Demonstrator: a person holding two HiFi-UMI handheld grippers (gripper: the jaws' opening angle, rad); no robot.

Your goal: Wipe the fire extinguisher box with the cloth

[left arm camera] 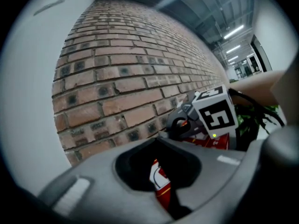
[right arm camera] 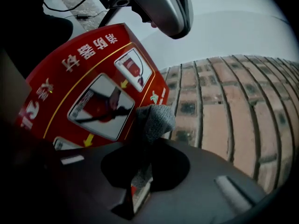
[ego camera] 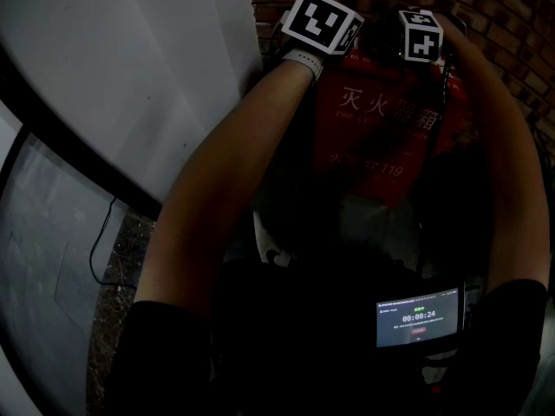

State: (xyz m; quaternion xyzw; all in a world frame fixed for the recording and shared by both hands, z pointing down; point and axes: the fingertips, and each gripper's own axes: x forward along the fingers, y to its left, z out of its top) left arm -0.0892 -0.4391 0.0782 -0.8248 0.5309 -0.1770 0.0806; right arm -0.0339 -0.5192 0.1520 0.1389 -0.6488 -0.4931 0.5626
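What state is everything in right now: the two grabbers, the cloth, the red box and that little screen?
Left gripper: jaws nearly together, holding nothing.
Right gripper: jaws shut on the cloth.
Cloth: bunched, sticking up from the jaws by the box's edge.
Box: upright against the brick wall.
Screen: lit, showing a timer.

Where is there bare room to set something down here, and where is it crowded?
Only the speckled floor strip between the white wall and the person's left arm looks bare, with a cable at its edge. The fire extinguisher box top is crowded: left gripper and right gripper, with the cloth, are both there by the brick wall.
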